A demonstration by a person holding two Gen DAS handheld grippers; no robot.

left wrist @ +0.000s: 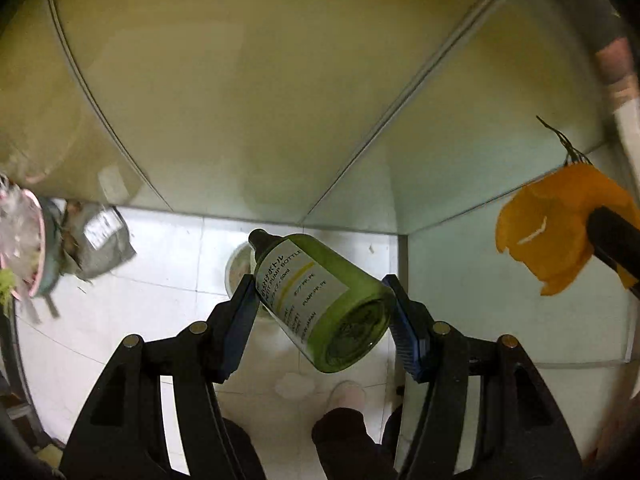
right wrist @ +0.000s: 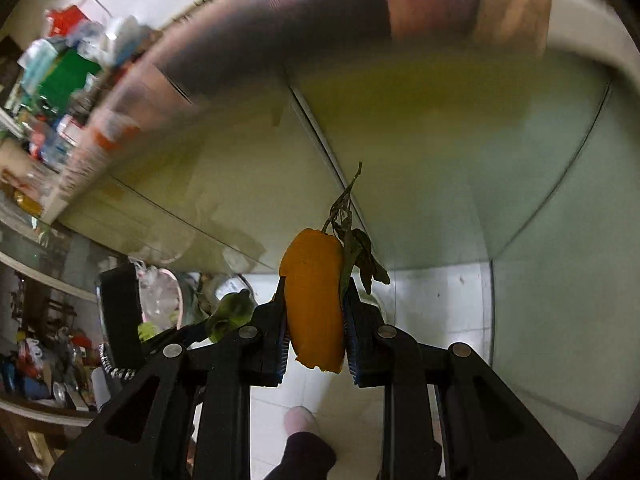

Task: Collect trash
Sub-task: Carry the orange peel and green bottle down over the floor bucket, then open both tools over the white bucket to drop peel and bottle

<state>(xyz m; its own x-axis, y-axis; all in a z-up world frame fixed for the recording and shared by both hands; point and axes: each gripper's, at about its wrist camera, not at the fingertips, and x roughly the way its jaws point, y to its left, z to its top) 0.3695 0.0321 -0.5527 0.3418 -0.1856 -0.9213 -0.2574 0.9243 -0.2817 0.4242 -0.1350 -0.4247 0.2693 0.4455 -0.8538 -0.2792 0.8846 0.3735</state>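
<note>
The white label on the green bottle reads "PETIT PUMP BOTTLE" and "50ml" — Japanese characters above, smaller print too blurred to make out.

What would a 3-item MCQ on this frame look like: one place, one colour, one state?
1. Where is the green bottle?
A. on the floor
B. between the left tool's fingers
C. in a bin

2. What colour is the peel in the right tool?
A. orange
B. red
C. white

3. What state is the right tool in?
A. open, nothing in it
B. shut on the peel
C. out of view

Key: 1 B, the left wrist view shows the bottle clamped above the tiled floor; 2 A, the peel is orange, with dry leaves on a stem; 3 B, both pads press its sides.
</note>
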